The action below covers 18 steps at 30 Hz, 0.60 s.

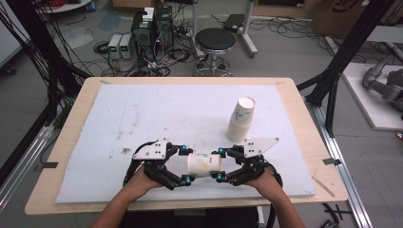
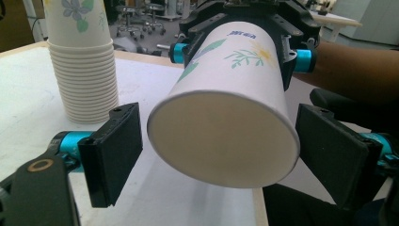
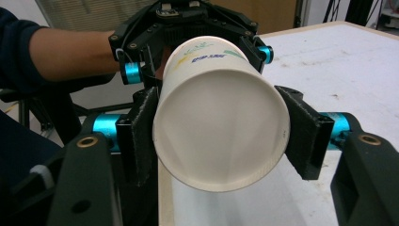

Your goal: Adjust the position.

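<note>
A white paper cup (image 1: 204, 164) with a leaf print lies level above the table's front edge, between both grippers. My right gripper (image 1: 220, 165) is shut on its right end; in the right gripper view both black pads (image 3: 141, 136) press the cup (image 3: 221, 122). My left gripper (image 1: 186, 165) is open around the left end. In the left gripper view its pads (image 2: 115, 153) stand off the cup (image 2: 226, 127), with a clear gap at the left one. A tall stack of matching cups (image 1: 241, 118) stands upright at the right rear, and it appears as a stack (image 2: 83, 61) in the left gripper view.
A white foam mat (image 1: 157, 109) covers the wooden table (image 1: 76, 118). Beyond the far edge a black stool (image 1: 216, 40), computer boxes (image 1: 152, 28) and cables sit on the floor. Black frame posts (image 1: 332, 80) stand at the right.
</note>
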Motion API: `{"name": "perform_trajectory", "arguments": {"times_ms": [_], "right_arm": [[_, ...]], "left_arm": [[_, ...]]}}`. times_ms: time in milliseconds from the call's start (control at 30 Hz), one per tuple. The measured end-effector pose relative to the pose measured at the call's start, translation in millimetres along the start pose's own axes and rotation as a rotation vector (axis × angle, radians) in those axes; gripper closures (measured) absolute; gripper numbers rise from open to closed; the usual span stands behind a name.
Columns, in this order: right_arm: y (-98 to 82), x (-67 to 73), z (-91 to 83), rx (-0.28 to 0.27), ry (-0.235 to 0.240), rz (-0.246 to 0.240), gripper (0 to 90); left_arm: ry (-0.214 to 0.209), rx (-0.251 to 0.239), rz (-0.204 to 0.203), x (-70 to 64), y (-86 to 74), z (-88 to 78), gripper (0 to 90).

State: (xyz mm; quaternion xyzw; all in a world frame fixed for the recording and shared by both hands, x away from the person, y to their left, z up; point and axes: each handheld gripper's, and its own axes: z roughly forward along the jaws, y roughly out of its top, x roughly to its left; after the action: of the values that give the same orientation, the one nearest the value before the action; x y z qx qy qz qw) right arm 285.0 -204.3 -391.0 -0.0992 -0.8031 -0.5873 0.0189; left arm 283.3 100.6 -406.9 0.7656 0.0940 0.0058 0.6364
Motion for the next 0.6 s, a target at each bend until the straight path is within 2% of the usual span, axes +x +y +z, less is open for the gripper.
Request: {"name": "perform_trajectory", "arguments": {"times_ms": [133,167,300,433,600], "right_arm": [[-0.8,-1.7,0.0,-0.029,0.018,0.007,36.0],[-1.5,-2.2,-0.4,-0.046,0.034,0.026,36.0],[-4.1,-5.1,0.0,-0.070,0.050,0.049,36.0],[-7.2,-6.8,0.0,-0.071,0.059,0.066,36.3],[-6.3,-6.6,0.9,-0.057,0.059,0.059,36.6]], "left_arm": [[-0.002,-0.024,-0.007,-0.1,0.0,1.3,17.3],[-0.006,-0.025,-0.008,0.0,0.0,1.4,18.2],[-0.021,-0.037,-0.005,-0.5,-0.6,4.4,22.6],[-0.022,-0.056,-0.005,0.4,-0.3,3.1,24.1],[-0.024,-0.039,0.001,0.2,1.1,1.2,26.7]]}}
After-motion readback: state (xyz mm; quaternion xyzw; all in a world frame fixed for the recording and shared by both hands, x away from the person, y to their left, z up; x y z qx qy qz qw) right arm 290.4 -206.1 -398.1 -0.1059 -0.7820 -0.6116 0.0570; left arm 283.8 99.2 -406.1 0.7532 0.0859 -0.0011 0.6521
